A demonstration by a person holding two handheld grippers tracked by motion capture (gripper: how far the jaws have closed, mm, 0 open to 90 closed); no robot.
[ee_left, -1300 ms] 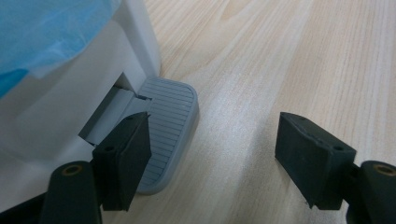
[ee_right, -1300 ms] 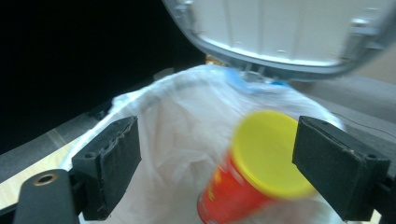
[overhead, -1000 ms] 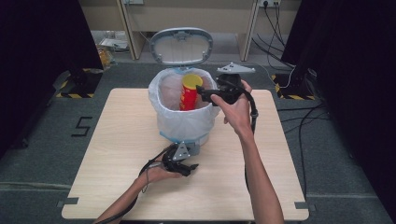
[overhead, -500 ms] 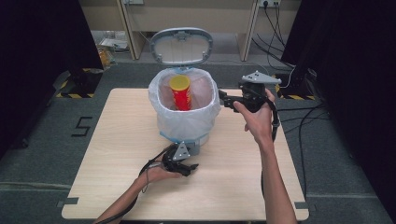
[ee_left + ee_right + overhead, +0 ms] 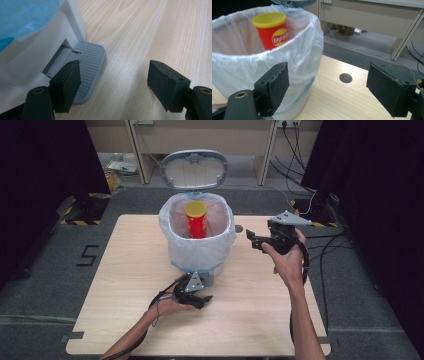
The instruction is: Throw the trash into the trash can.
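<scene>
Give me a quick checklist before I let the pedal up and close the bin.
1. Can inside the bin: ok, it stands upright in the liner.
2. Right gripper clear of the bin: ok, it is off to the side above the table, jaws apart and holding nothing.
3. Lid path free: ok, it stands open with nothing at the rim besides the liner.
4. Left gripper at the pedal: ok, one jaw is over it.
5. Pedal pressed by that jaw: cannot tell.
6. Can low enough for the lid to shut: cannot tell.
</scene>
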